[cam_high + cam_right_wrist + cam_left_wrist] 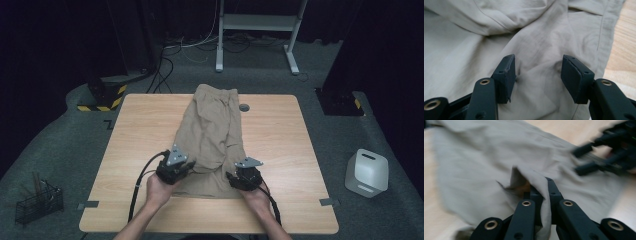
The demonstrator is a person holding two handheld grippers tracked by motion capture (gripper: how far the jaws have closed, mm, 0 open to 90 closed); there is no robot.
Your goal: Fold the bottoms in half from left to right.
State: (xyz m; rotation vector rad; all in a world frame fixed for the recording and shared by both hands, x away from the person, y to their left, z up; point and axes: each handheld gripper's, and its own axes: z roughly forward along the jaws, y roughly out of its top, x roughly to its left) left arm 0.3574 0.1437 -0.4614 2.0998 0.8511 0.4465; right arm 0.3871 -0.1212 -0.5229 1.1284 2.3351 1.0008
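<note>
Khaki shorts [212, 130] lie lengthwise down the middle of the wooden table [285, 150], waistband at the far edge. At their near left corner my left gripper [190, 167] is shut on a raised fold of the cloth; in the left gripper view the fabric [474, 177] drapes over and between the closed jaws of the left gripper [541, 188]. My right gripper [229, 176] stands open at the near right hem, its pads [506, 75] resting on the shorts [539, 42] with flat cloth between them. The left gripper view also catches the right gripper [580, 160], blurred.
A small grey disc [244, 107] lies on the table beside the waistband. On the floor stand a white box [366, 172] at right and a wire basket [38, 202] at left. Behind the table are a white desk frame [257, 22] and loose cables [165, 65].
</note>
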